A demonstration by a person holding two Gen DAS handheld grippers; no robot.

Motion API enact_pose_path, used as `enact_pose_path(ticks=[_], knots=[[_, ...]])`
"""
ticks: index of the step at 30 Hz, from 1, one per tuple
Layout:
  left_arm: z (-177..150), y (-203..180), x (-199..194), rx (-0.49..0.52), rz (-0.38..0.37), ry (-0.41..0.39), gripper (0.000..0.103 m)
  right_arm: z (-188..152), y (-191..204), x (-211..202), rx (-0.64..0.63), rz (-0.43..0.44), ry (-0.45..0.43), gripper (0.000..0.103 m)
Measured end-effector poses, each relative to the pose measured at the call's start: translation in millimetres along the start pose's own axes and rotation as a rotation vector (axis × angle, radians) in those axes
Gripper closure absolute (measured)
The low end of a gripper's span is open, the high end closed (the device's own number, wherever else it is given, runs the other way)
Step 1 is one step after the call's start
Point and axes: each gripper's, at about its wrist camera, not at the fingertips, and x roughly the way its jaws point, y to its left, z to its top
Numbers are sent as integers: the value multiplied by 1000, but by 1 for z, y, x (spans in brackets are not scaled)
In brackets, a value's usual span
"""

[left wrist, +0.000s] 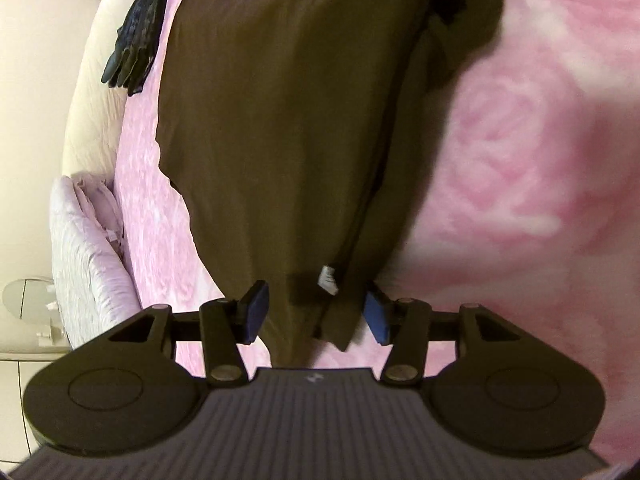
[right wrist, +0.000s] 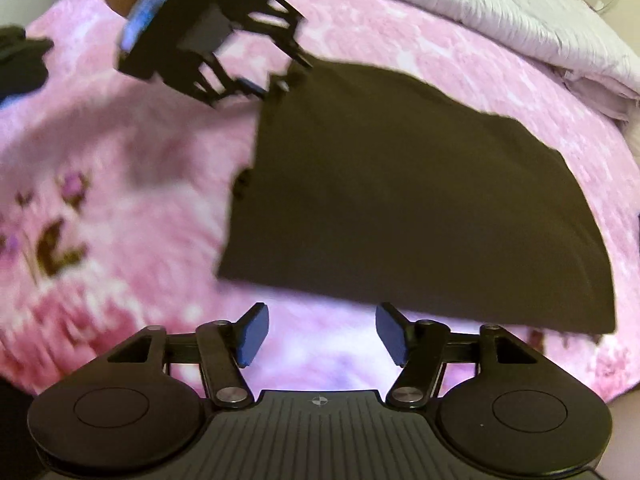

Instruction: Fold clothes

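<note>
In the left wrist view, the left tool [left wrist: 316, 316] points down at the near end of a dark brown garment [left wrist: 288, 120] lying folded lengthwise on a pink flowered blanket [left wrist: 540, 160] spread over the bed. Its jaws stand apart; the garment's near corner, with a small white tag [left wrist: 329, 279], lies between the blue pads [left wrist: 256, 312] but neither pad presses on it, so the tool has let go. A dark patterned piece of clothing [left wrist: 136, 40] lies at the far left, beside a white quilt [left wrist: 96, 100], with a lilac bedspread [left wrist: 84, 240] bunched nearer. In the right wrist view, the right tool [right wrist: 322, 334] hangs released over bare blanket [right wrist: 120, 200], its pads just short of the garment's [right wrist: 400, 200] near edge and holding nothing. The left tool [right wrist: 256, 84] shows at the far corner of the same garment, blurred, so contact there cannot be told from this view. The garment looks part-folded, with a further fold likely still to come. The risk from here: a pinch that catches only the top layer would peel the fold open, and one biting too deep could drag the soft blanket along. The uneven left edge could also make the next fold lopsided.
</note>
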Motion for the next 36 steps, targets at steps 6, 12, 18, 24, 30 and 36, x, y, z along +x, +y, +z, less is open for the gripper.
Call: enact_pose_path(ticks=[6,12,18,24,30,36], knots=[[-3,4,7,21,-36,-37,78,16,48,26,-127,1,-48,30],[-6,19,10,-37,-83,-44,94,33,75,65,-189,-89,-72,29],[-6,31,11,-101,-114,-43,94,47,78,93,-226,-210,-57,14],[-9,32,8,-111,-132,-42,94,50,57,93,-215,-224,-19,53],[-11,46,-5,-162,-168,-10,95,57,13,70,-145,-35,-10,92],[-5,105,-34,-243,-114,-6,95,71,-42,16,-7,108,-78,93]])
